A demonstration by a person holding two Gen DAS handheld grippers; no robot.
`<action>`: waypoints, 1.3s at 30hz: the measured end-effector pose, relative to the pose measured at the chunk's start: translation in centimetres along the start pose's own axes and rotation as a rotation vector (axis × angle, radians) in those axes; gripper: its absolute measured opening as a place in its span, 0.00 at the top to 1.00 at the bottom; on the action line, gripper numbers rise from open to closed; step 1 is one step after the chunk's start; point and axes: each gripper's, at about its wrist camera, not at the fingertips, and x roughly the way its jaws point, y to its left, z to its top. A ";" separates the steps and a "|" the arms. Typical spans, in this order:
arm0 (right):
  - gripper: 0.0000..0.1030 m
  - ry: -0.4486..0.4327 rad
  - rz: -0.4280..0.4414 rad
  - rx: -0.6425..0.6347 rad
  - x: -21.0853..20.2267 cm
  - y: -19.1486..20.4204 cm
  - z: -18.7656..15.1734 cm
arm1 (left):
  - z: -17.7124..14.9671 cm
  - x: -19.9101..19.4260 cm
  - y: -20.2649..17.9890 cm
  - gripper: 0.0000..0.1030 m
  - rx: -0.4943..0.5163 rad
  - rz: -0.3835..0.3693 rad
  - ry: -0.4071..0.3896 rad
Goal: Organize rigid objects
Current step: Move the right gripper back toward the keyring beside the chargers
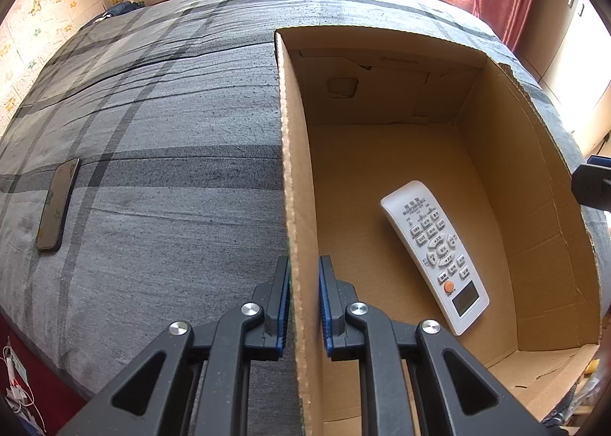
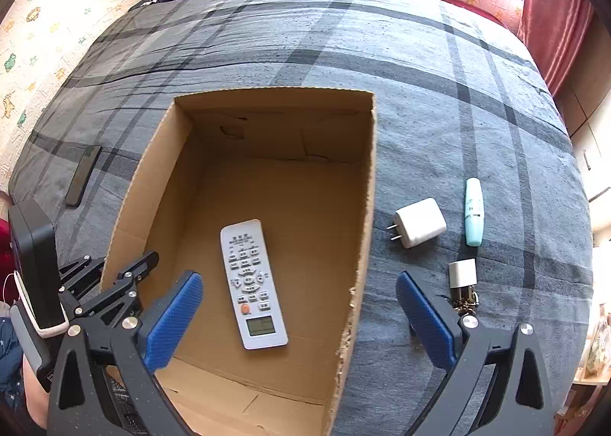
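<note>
A white remote control [image 2: 252,283] is lying flat on the floor of an open cardboard box [image 2: 364,206], buttons up, its small screen toward the near end. The box is being supported by a bed covered in a grey plaid blanket [image 2: 420,73]. The box's left wall [image 1: 296,206] is being clamped between the closed blue pads of the left gripper [image 1: 304,306], one pad outside the wall and one inside. The right gripper [image 2: 299,317] is being held above the box's near right part with its jaws spread wide and nothing between them; the box's right wall is standing between the remote and the things outside.

Just beyond that wall, on the blanket, a white charger plug [image 2: 418,222] is lying with its prongs toward the box. A mint-green tube [image 2: 473,211] is resting beside it, and a small white block with a bunch of metal keys [image 2: 463,285] is lying nearer, close to the right finger. Well to the box's left, a dark phone [image 1: 57,205] is lying flat.
</note>
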 end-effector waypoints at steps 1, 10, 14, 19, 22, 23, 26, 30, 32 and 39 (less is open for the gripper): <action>0.00 -0.003 -0.003 0.010 -0.2 -0.5 0.0 | 0.0 0.0 0.0 0.86 -0.001 -0.001 0.000; 0.00 -0.023 -0.063 0.074 -1.6 -5.9 -0.8 | 0.1 0.1 -0.1 0.86 0.000 0.001 0.001; 0.00 -0.016 -0.099 0.117 -1.5 -8.6 -1.5 | 0.1 0.1 -0.2 0.86 0.000 0.000 0.001; 0.00 0.016 -0.138 0.165 -0.2 -11.8 -2.5 | 0.1 0.1 -0.2 0.86 0.000 0.001 0.001; 0.00 0.035 -0.150 0.205 0.8 -13.6 -3.4 | 0.1 0.1 -0.2 0.86 0.001 0.001 0.002; 0.00 0.042 -0.152 0.218 1.2 -14.2 -3.7 | 0.1 0.1 -0.2 0.86 0.001 0.001 0.003; 0.00 0.058 -0.166 0.247 2.3 -15.6 -4.5 | 0.1 0.2 -0.2 0.86 0.001 0.001 0.004; 0.00 0.084 -0.169 0.271 3.9 -17.1 -5.6 | 0.1 0.2 -0.2 0.86 0.000 0.001 0.006; 0.00 0.098 -0.174 0.281 4.7 -17.7 -6.2 | 0.1 0.3 -0.2 0.86 -0.001 0.000 0.006; 0.00 0.121 -0.169 0.315 6.4 -19.1 -7.8 | 0.1 0.3 -0.2 0.86 0.001 0.002 0.007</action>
